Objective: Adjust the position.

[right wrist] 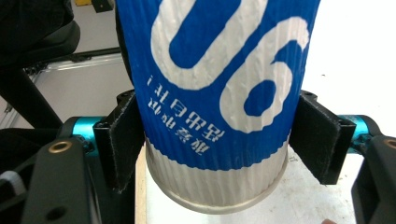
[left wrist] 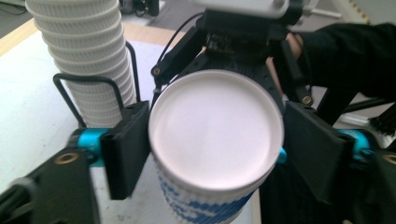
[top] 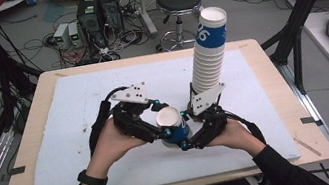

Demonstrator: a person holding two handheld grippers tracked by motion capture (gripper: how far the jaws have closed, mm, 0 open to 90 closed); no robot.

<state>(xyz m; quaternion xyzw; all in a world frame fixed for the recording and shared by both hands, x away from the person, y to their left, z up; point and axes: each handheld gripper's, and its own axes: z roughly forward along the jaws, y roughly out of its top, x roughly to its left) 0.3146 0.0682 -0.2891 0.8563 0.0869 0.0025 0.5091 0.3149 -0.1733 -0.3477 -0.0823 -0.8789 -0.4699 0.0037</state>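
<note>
A blue and white ribbed paper cup [top: 174, 124] printed "06" is held tilted above the white mat, near the table's front middle. My left gripper [top: 162, 119] comes at it from the left and my right gripper [top: 184, 130] from the right. Both are shut on it. In the left gripper view the cup's [left wrist: 215, 135] round white end faces the camera, with the left gripper's [left wrist: 217, 154] pads against both sides. In the right gripper view the right gripper's [right wrist: 217, 140] pads press on the cup's [right wrist: 219, 93] blue wall. A tall stack of the same cups [top: 207, 55] stands just behind, leaning right.
A white mat [top: 79, 111] covers most of the wooden table [top: 31, 125]. The cup stack [left wrist: 84, 56] rises close to the left in the left gripper view. Beyond the table are a black stool [top: 178, 1], computer boxes [top: 98, 12] with cables, and a black frame post [top: 300, 9].
</note>
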